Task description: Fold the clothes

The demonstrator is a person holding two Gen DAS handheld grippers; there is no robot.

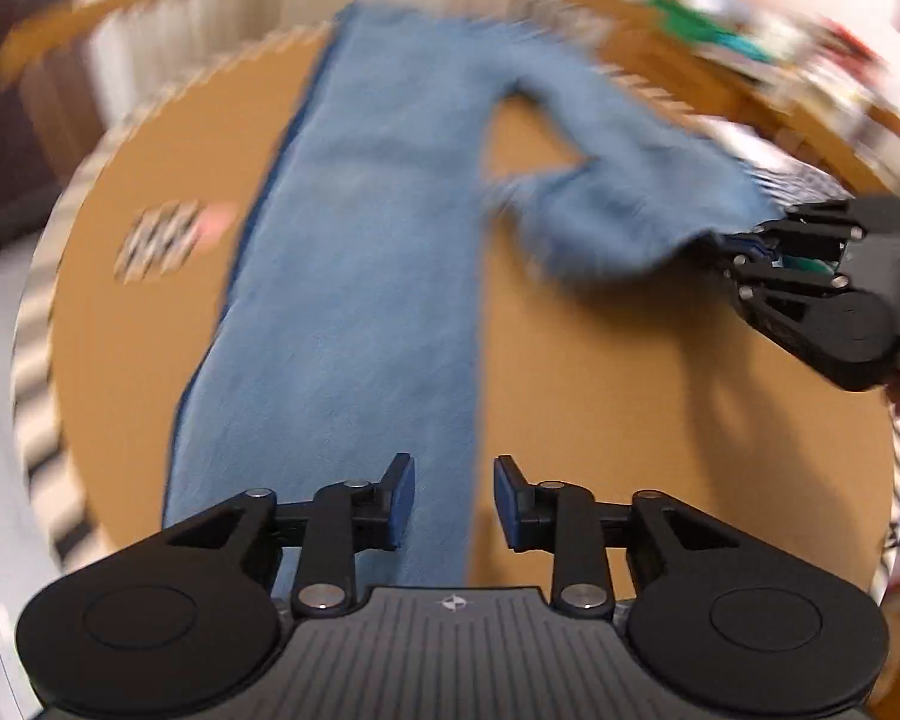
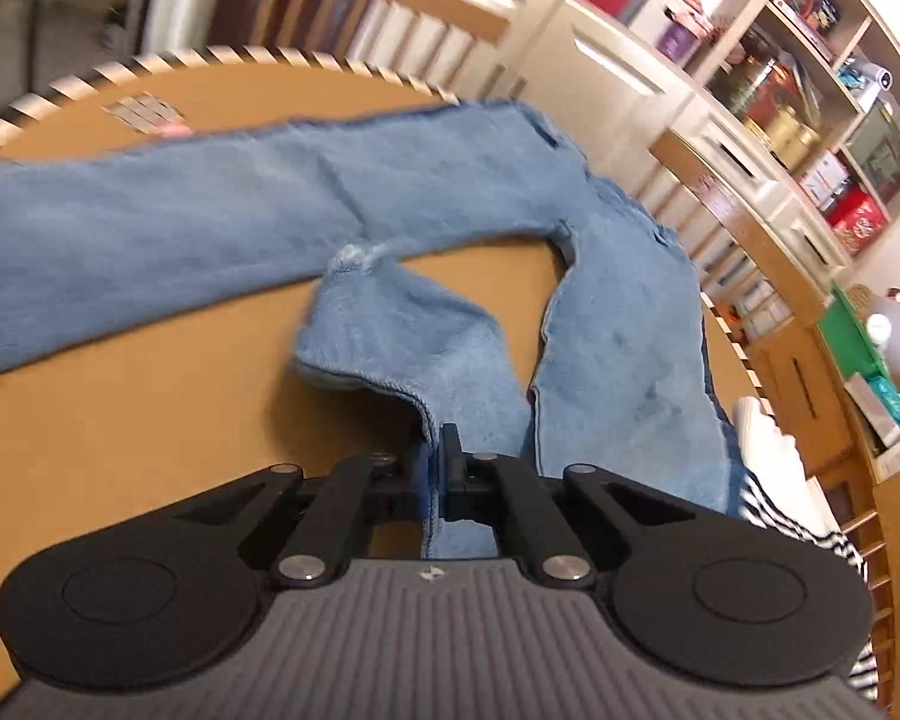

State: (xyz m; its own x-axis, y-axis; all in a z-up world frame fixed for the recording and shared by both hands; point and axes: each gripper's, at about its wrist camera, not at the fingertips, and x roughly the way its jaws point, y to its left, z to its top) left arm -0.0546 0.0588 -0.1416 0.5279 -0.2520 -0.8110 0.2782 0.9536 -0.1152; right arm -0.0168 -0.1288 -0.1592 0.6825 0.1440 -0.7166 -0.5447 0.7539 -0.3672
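A pair of light blue jeans [image 1: 366,252] lies on a round wooden table [image 1: 600,420]. One leg runs straight toward my left gripper [image 1: 453,501], which is open and empty just above the leg's hem. The other leg is bent back over itself. My right gripper [image 2: 437,462] is shut on that leg's hem [image 2: 390,387] and holds it lifted off the table. It also shows in the left wrist view [image 1: 744,258] at the right. The jeans [image 2: 210,222] spread across the table [image 2: 120,420] in the right wrist view.
A small checkered card [image 1: 156,240] lies on the table left of the jeans. A striped cloth [image 2: 810,516] hangs at the table's right edge. Wooden chairs [image 2: 384,12] and shelves full of boxes [image 2: 810,138] stand beyond the table.
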